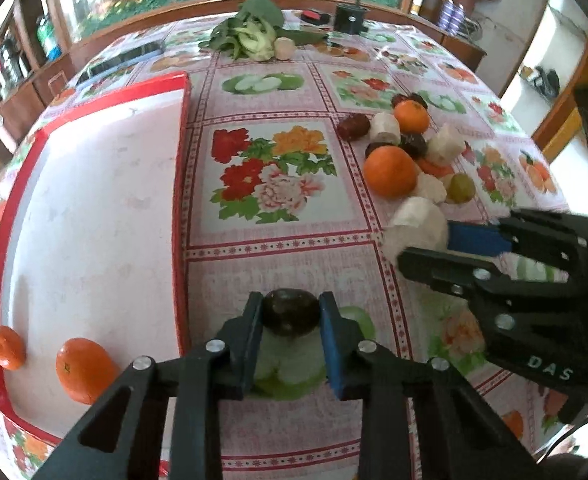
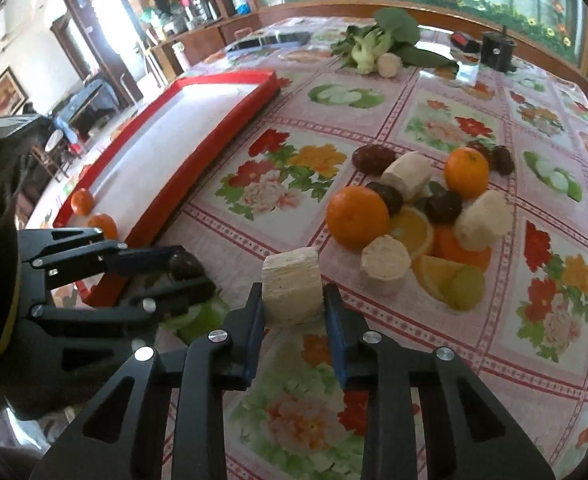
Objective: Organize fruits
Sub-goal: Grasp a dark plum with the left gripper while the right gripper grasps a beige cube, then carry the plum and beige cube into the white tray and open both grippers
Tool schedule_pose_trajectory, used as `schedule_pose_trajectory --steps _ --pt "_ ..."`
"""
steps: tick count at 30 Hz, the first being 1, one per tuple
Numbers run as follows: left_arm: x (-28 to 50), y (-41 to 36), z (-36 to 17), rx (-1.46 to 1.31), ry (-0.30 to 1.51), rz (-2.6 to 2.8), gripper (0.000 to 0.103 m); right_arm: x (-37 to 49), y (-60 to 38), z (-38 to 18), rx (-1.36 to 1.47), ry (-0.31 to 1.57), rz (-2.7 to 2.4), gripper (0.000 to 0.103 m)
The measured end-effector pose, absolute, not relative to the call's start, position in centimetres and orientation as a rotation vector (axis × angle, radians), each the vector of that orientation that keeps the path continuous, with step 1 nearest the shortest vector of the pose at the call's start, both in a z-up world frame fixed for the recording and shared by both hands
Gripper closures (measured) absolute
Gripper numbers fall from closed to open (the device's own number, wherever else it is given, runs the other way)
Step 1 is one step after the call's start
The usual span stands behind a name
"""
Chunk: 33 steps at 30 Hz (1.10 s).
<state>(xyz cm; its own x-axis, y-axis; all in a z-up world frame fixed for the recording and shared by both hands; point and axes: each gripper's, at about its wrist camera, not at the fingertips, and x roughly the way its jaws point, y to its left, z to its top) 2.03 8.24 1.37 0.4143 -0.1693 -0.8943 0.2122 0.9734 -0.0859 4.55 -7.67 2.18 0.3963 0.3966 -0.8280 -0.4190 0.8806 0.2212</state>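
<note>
Two grippers are loaded at once. Nearest in the left wrist view, the left gripper is clenched on a dark round fruit, perhaps a date or plum, held above the flowered tablecloth. The red-rimmed tray lies just to that claw's left, its long rim running away from the camera, so the coming move looks like a short sideways carry over the rim. Two tangerines already sit in the tray's near corner; I would judge the dark fruit should land apart from them.

From its own camera, the right gripper is clamped on a pale cut cylinder, its flat face turned up; it could be sugarcane or yam, I cannot tell which. This claw is farther from the tray, with the left gripper between it and the tray rim, so the left hand is better placed to deposit first.

Farther out lies the unsorted heap: whole oranges, orange slices, more pale cylinders, dark fruits and a green one, touching one another. Beyond it rest bok choy and a black object near the far edge.

The right view shows the orange slices plainly, which the left view mostly hides behind whole fruit; the left view alone shows the tray's broad white floor.
</note>
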Motion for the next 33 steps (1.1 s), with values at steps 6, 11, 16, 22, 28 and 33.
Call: schedule_pose_trajectory --steps 6,11,16,22,28,33 --pt "0.6 7.0 1.4 0.006 1.137 -0.309 0.074 3.5 -9.7 3.0 0.026 1.029 0.491 0.075" --pt "-0.8 4.9 1.5 0.021 1.134 -0.359 0.074 2.5 -10.9 2.9 0.03 1.021 0.458 0.075" --pt "-1.2 4.1 1.5 0.03 1.126 -0.365 0.074 2.2 -12.2 2.1 0.07 1.038 0.414 0.075" --pt "-1.6 4.2 1.7 -0.007 1.119 -0.378 0.074 1.7 -12.5 2.5 0.072 1.029 0.401 0.075" --pt "-2.0 4.2 2.1 -0.032 1.105 -0.391 0.074 1.3 -12.1 2.5 0.058 1.033 0.392 0.075" --pt "-2.0 4.9 3.0 -0.053 1.081 -0.395 0.074 1.3 -11.6 3.1 0.07 1.031 0.394 0.075"
